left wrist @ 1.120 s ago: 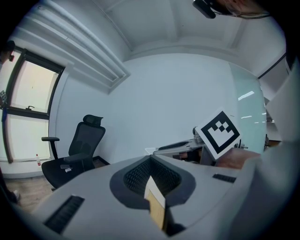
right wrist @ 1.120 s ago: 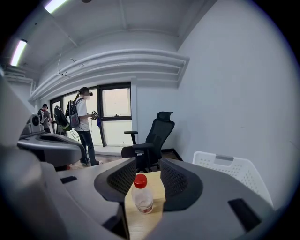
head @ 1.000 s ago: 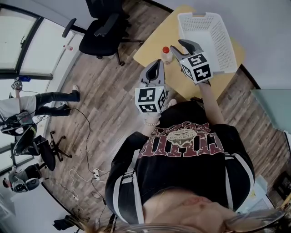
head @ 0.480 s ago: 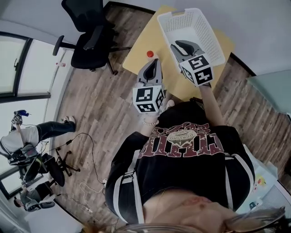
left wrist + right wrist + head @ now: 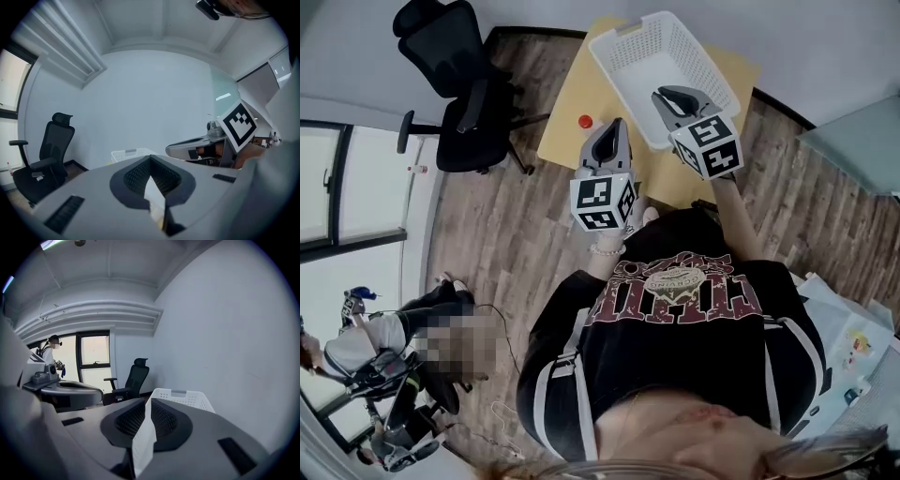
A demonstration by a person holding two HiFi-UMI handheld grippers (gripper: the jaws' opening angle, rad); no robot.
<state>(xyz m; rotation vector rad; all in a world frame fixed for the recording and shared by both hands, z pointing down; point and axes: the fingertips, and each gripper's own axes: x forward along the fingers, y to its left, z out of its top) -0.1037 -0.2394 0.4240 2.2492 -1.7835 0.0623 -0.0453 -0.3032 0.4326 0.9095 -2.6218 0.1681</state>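
surface: yellow table (image 5: 565, 141) on wood-plank floor (image 5: 487, 234), white walls | count: 1 white basket (image 5: 652, 66) on table's far part, 1 red-capped bottle (image 5: 585, 121) at its left edge, 1 black chair (image 5: 455, 84) | left gripper (image 5: 617, 124) jaws together, empty, above table near bottle | right gripper (image 5: 662, 94) jaws together, empty, over basket's near corner

a white basket (image 5: 661, 56) with tall mesh walls takes up the far right of the yellow bench (image 5: 572, 89), and the right gripper (image 5: 659, 92) hangs over its near rim. a red-capped bottle (image 5: 585, 121) stands alone by the bench's left edge, near the left gripper (image 5: 617, 122), with bare bench between bottle and basket. a black office chair (image 5: 455, 84) blocks the floor left of the bench.
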